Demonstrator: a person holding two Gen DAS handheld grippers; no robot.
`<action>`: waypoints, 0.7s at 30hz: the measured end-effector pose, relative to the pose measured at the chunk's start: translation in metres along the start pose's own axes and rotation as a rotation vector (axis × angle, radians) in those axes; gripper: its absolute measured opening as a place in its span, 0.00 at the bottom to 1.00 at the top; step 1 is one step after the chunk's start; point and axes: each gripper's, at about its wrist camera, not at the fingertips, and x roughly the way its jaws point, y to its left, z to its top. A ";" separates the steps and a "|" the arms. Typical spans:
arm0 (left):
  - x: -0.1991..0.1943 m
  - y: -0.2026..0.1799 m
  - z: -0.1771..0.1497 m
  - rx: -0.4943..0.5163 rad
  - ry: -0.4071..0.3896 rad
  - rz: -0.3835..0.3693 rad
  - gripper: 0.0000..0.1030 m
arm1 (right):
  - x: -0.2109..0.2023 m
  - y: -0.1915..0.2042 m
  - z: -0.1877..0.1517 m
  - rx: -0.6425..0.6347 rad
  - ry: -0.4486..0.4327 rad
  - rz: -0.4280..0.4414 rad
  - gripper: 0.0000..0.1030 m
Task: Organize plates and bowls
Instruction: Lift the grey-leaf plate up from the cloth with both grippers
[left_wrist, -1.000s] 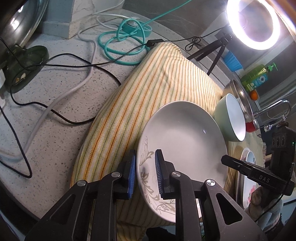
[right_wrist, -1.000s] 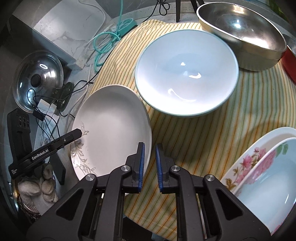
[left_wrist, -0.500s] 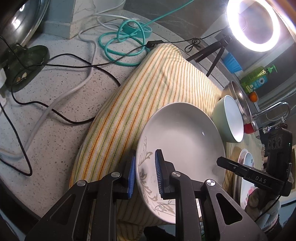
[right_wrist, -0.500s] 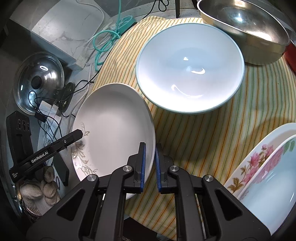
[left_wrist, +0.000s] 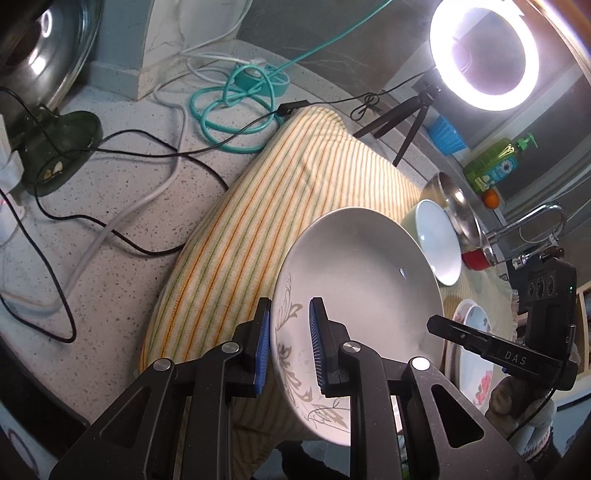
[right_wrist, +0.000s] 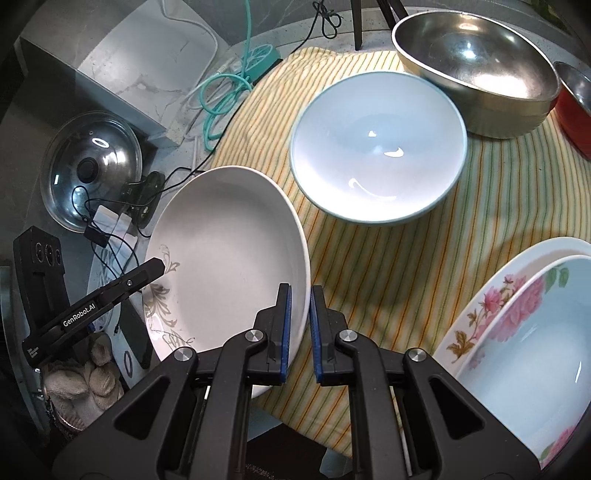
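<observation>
Over the yellow striped cloth (right_wrist: 388, 266), the white deep plate with a grey leaf pattern (right_wrist: 229, 251) hangs tilted between both tools, the left gripper (left_wrist: 288, 347) and right gripper (right_wrist: 299, 328) each pinching opposite rims, apparently to steady it for stacking.

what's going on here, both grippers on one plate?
Yes. A person holds the white plate by opposite rims, with the left hand-held gripper and the right hand-held gripper each clamped on an edge. The plate sits tilted over the edge of the striped cloth. Beside it on the cloth stand a pale blue bowl and a steel bowl; floral dishes are stacked to the right.
</observation>
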 end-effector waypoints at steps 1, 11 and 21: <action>-0.002 -0.002 0.000 0.004 -0.005 -0.001 0.18 | -0.004 0.001 -0.001 -0.002 -0.004 0.004 0.10; -0.023 -0.041 -0.002 0.069 -0.039 -0.050 0.18 | -0.056 -0.010 -0.015 0.002 -0.051 0.021 0.10; -0.009 -0.090 -0.009 0.145 -0.001 -0.118 0.18 | -0.099 -0.050 -0.032 0.073 -0.097 -0.008 0.10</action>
